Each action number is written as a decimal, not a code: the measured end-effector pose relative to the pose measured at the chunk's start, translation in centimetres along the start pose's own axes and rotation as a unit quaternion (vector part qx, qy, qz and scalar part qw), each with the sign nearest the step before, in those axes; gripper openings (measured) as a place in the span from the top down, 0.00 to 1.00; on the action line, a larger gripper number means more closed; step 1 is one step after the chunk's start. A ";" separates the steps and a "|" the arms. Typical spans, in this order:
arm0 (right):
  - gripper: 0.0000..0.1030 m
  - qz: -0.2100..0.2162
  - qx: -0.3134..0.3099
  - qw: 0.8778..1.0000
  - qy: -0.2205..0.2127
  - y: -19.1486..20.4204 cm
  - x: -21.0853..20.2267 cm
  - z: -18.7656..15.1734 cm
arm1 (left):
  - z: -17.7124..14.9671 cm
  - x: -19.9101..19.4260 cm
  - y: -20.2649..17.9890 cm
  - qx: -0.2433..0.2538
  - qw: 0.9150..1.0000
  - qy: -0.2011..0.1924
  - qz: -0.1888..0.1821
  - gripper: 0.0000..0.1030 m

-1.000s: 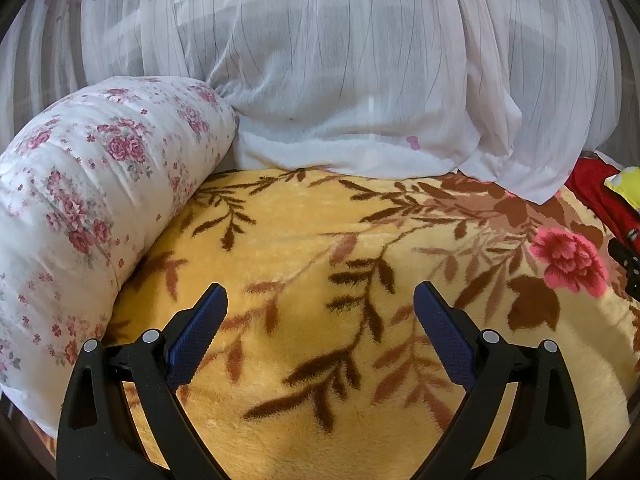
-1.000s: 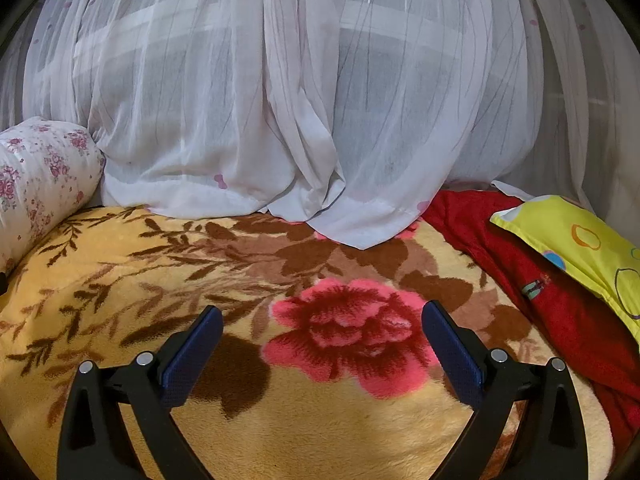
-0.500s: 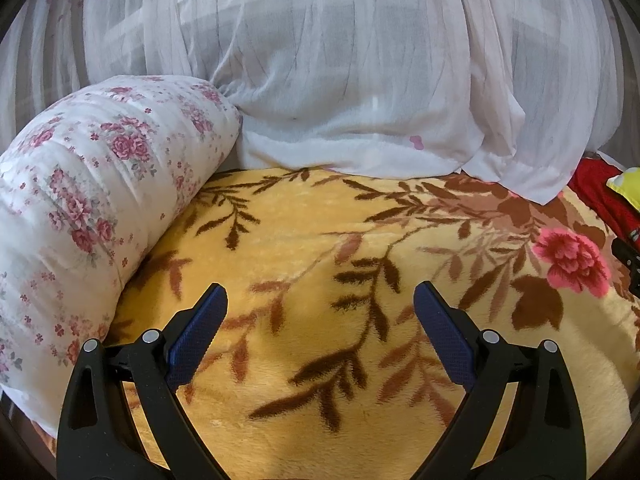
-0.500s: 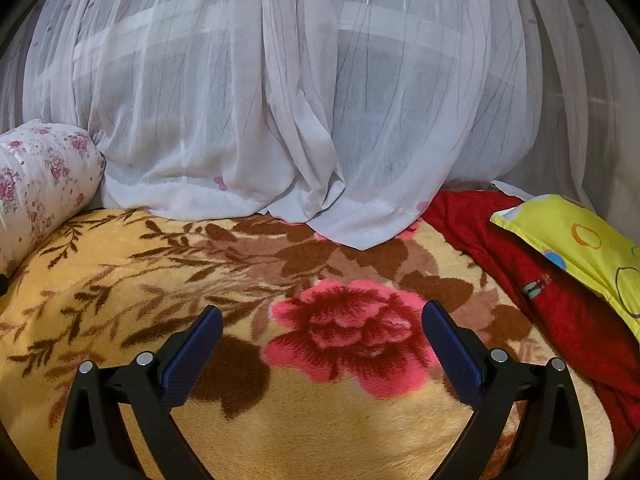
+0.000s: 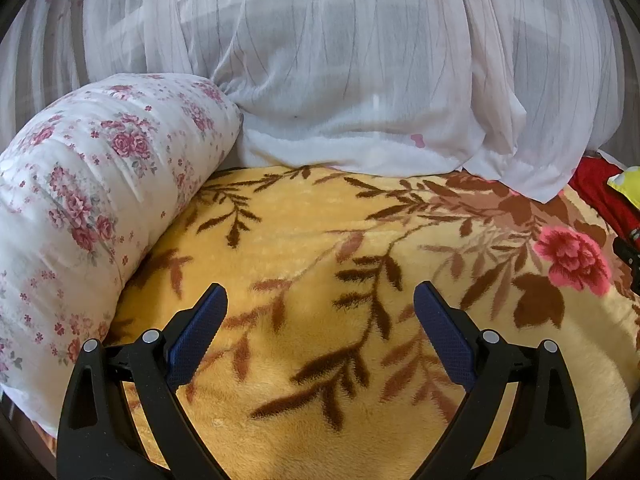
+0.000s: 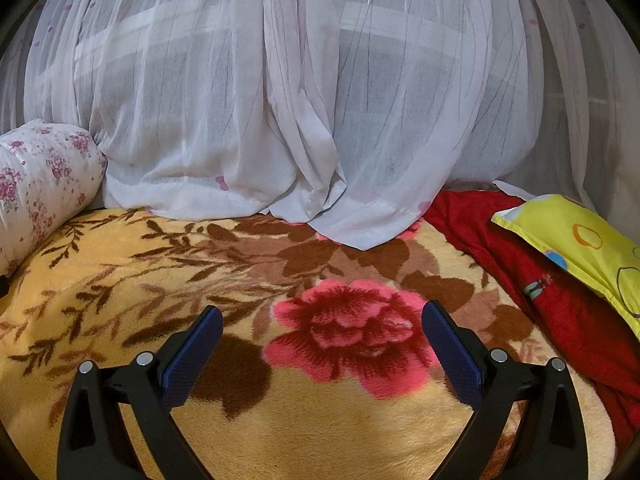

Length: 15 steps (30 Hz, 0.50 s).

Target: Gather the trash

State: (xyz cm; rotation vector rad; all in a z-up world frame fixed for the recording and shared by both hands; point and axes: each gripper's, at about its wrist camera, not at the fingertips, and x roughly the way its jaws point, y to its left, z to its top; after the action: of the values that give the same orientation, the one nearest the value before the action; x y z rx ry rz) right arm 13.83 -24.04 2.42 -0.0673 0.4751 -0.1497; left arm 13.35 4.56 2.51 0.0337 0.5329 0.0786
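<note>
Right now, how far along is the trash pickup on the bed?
Nothing looks collected yet, and nothing is in hand: the left gripper and right gripper are both open and empty above the yellow blanket. No trash or bin shows in either view, only the floral pillow, white curtain, red blanket and yellow pillow. Finding and picking up trash is all still left.

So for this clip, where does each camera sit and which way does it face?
Left wrist: on the left claw, low over the blanket, facing the curtain; floral pillow at left; open fingers show.
Right wrist: on the right claw, facing the same curtain, red cloth and yellow pillow at right; open fingers show.
Shared: blanket, curtain, floral pillow, pink flower.
</note>
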 end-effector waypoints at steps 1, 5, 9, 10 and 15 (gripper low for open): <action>0.05 0.000 -0.001 1.000 0.000 -0.1 0.0 0.0 | 0.0 0.0 0.0 0.000 1.000 0.000 0.000 0.11; 0.05 0.000 -0.001 1.000 -0.001 0.0 0.0 0.0 | -0.2 0.1 0.4 -0.001 1.000 0.001 0.001 0.11; 0.05 0.000 -0.001 1.000 0.000 0.0 0.0 0.0 | -0.3 0.3 0.6 0.001 1.000 0.001 0.002 0.11; 0.05 0.000 -0.001 1.000 0.000 -0.2 0.0 0.0 | -0.3 0.3 0.6 0.001 1.000 0.001 0.003 0.11; 0.05 0.002 -0.001 1.000 0.000 -0.2 0.0 0.0 | -0.3 0.4 0.7 0.001 1.000 0.001 0.001 0.11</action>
State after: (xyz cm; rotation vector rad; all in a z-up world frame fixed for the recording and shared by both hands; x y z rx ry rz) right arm 13.83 -24.23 2.45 -0.0679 0.4755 -0.1462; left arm 13.48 5.29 2.09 0.0353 0.5358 0.0804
